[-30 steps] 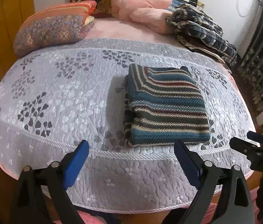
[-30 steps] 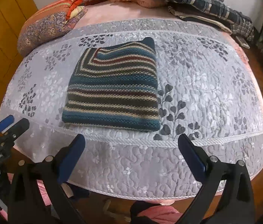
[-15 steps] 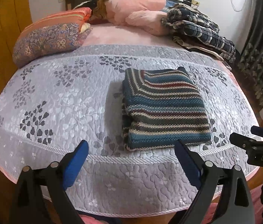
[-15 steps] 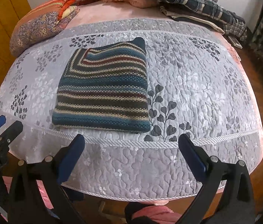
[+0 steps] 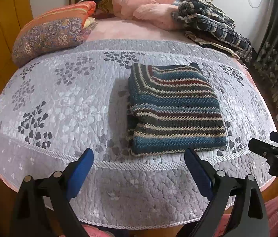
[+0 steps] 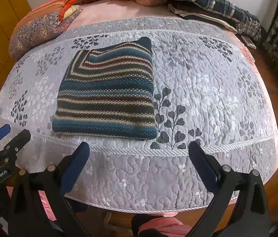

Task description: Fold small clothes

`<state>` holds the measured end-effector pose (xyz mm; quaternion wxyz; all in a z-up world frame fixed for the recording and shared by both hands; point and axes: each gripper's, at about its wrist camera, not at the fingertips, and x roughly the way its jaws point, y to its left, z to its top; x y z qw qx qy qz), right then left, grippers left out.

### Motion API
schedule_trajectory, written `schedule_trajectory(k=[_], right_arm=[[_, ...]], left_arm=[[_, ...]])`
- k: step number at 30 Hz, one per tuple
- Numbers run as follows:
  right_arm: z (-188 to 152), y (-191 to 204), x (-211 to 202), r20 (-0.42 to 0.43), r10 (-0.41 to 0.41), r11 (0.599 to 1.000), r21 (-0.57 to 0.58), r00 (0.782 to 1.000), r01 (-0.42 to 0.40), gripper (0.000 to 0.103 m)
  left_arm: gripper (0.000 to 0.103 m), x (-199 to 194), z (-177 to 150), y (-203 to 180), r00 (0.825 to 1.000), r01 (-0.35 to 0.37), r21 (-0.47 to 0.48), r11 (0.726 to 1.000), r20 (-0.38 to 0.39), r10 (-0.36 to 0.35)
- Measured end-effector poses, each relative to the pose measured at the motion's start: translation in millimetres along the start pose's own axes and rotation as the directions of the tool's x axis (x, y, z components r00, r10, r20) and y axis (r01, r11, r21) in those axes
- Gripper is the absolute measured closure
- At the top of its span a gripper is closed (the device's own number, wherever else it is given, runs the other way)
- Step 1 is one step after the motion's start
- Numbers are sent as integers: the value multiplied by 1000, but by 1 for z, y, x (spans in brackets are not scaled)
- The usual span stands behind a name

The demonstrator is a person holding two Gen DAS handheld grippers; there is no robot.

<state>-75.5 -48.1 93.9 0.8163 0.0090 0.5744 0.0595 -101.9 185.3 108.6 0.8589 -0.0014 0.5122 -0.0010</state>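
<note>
I see the folded sweater (image 5: 175,109) lying on the bed (image 5: 64,106), near its front edge. Behind it to the left lie cushions (image 5: 54,33); behind it to the right lies a clothes pile (image 5: 212,22).

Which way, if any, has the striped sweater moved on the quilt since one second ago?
No. The striped sweater has not moved: its near right corner lies beside the same dark leaf sprig of the quilt.
</note>
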Motion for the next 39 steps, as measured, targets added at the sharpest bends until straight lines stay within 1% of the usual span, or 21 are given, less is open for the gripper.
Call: schedule_trajectory(k=[14, 27, 39], right_arm=[[0, -4, 5, -15, 2, 1000, 12, 1000, -1, 3], [0, -6, 3, 0, -3, 1000, 12, 1000, 3, 3], [1, -7, 4, -13, -2, 1000, 19, 1000, 3, 3]], left_arm=[[10, 2, 0, -2, 1000, 0, 2, 1000, -5, 0], [10, 2, -1, -2, 1000, -5, 7, 1000, -7, 5], [10, 3, -1, -3, 1000, -4, 8, 1000, -5, 4]])
